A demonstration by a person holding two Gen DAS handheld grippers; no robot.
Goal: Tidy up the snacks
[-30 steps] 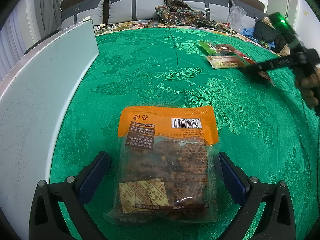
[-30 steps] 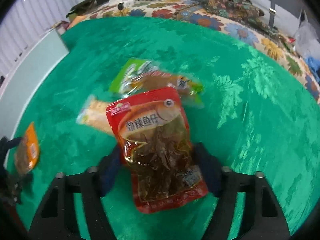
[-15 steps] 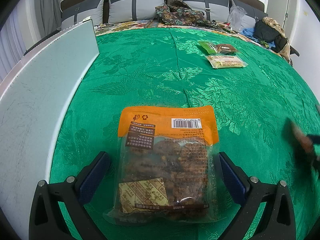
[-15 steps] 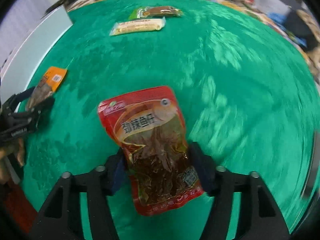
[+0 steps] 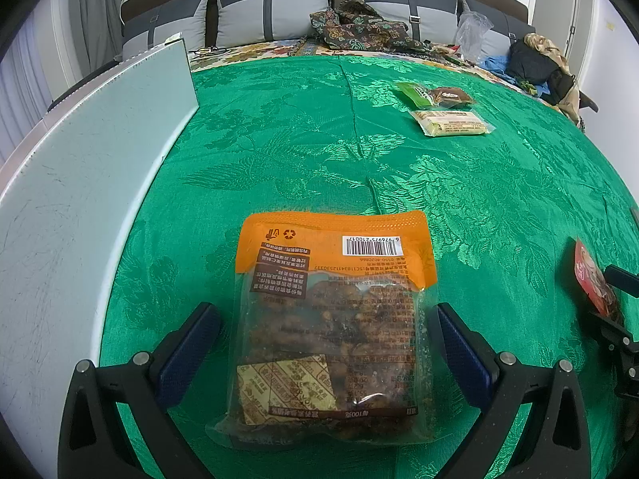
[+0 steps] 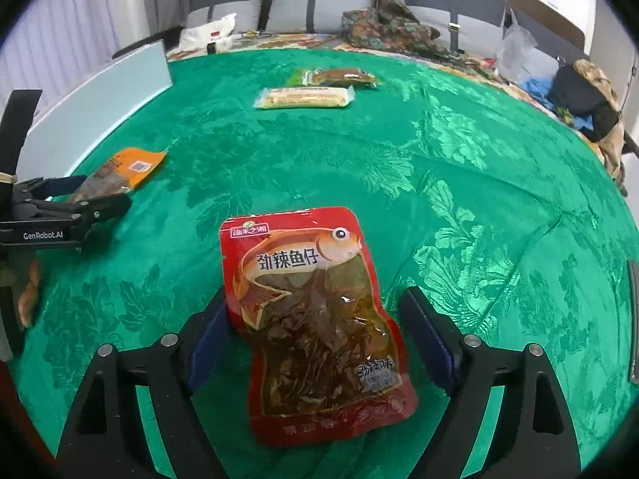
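Observation:
An orange-topped snack pack (image 5: 331, 319) lies flat on the green cloth (image 5: 279, 139) between the fingers of my left gripper (image 5: 327, 335). That gripper is open, with both pads clear of the pack. A red fish-snack pack (image 6: 315, 319) lies on the cloth between the fingers of my right gripper (image 6: 319, 339). Its jaws are opening, and the right pad stands apart from the pack. In the left wrist view the right gripper (image 5: 607, 299) and the red pack (image 5: 589, 275) show at the right edge. In the right wrist view the left gripper (image 6: 102, 191) and the orange pack (image 6: 127, 167) sit at the left.
A green-and-brown pack (image 6: 335, 76) and a pale yellow pack (image 6: 305, 97) lie side by side farther back. A white board (image 5: 80, 199) stands along the cloth's left edge. Pillows, patterned fabric, a plastic bag and clothes fill the back.
My right gripper carried the red pack from beside the far packs to the near side, right of the orange pack, and its jaws spread wide. The left gripper stayed still.

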